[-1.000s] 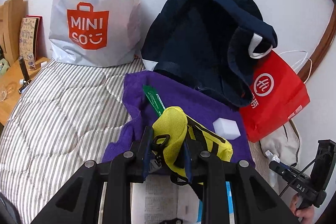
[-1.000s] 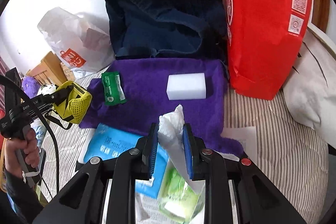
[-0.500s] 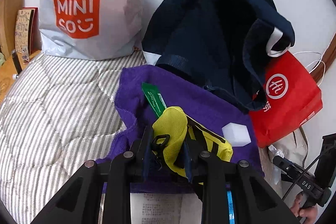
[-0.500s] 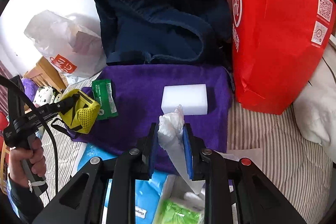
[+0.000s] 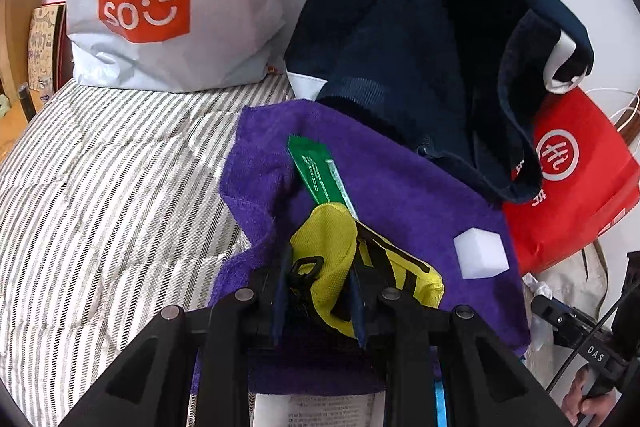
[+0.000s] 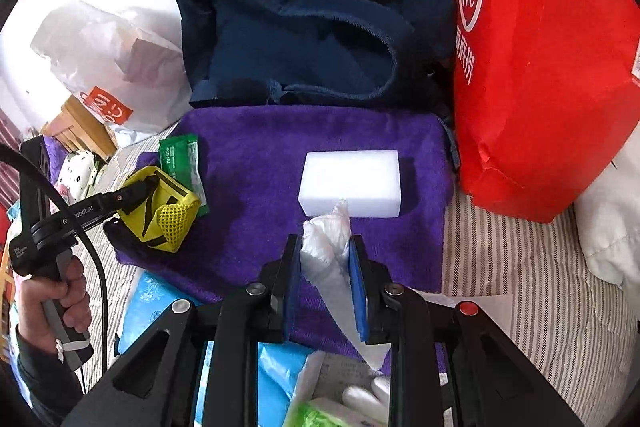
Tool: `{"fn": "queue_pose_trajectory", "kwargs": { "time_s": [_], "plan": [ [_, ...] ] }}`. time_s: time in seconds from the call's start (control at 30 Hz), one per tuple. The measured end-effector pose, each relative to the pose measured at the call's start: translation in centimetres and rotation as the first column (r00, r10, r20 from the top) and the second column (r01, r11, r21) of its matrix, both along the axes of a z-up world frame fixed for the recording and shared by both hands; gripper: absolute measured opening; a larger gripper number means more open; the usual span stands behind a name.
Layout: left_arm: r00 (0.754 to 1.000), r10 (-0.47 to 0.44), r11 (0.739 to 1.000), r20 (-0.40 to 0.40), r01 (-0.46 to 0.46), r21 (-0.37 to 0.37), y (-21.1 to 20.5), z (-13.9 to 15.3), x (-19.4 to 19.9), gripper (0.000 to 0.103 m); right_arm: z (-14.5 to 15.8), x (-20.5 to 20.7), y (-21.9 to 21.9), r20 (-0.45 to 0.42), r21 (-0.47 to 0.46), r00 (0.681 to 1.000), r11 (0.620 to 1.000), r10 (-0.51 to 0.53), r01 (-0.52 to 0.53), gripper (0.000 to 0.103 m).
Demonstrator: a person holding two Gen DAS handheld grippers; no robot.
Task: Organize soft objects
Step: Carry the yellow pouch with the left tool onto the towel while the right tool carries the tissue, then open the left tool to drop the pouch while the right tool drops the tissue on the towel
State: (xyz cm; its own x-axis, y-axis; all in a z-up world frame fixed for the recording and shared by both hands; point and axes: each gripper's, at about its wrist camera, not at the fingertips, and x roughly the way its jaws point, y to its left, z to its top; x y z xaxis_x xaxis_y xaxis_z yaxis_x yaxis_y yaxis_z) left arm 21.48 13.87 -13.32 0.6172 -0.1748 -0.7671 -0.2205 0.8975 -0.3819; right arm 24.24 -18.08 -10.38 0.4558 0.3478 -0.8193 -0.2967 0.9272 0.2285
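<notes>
The left claw [image 5: 318, 291] is clamped on a yellow mesh pouch [image 5: 332, 259], held above the near left part of the purple towel [image 5: 400, 187] on the striped bed [image 5: 100, 187]. The right claw [image 6: 326, 283] pinches a crumpled white plastic bag [image 6: 326, 247]. Just ahead of it a white sponge [image 6: 352, 183] lies on the towel, and a green packet [image 6: 180, 163] lies ahead of the left claw.

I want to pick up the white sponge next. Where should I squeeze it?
Squeeze the sponge across its two long sides, coming straight down from above. It lies flat on the purple towel, a plain block with open towel around it, so its short width probably fits best between the fingers.
</notes>
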Motion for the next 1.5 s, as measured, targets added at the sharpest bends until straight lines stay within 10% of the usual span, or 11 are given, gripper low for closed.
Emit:
{"fn": "queue_pose_trajectory", "kwargs": {
  "time_s": [1.1, 1.23, 1.5],
  "plan": [
    [0.998, -0.053, 0.998, 0.038, 0.051, 0.048, 0.0, 3.2, -1.6, 0.052, -4.7, 3.9, 0.6, -0.130, -0.061, 0.991, 0.998, -0.026, 0.018, 0.026],
    [0.997, -0.058, 0.996, 0.042, 0.055, 0.074, 0.0, 4.1, -2.8, 0.052, -4.6, 3.6, 0.3, -0.147, -0.062, 0.989, 0.998, -0.031, 0.022, 0.058],
    [0.998, -0.052, 0.995, 0.033, 0.049, 0.091, 0.1, 4.7, -6.1, 0.055, -1.5, 0.6, -1.9, -0.083, -0.033, 0.995, 0.998, -0.059, 0.056, 0.068]
  ]
}}
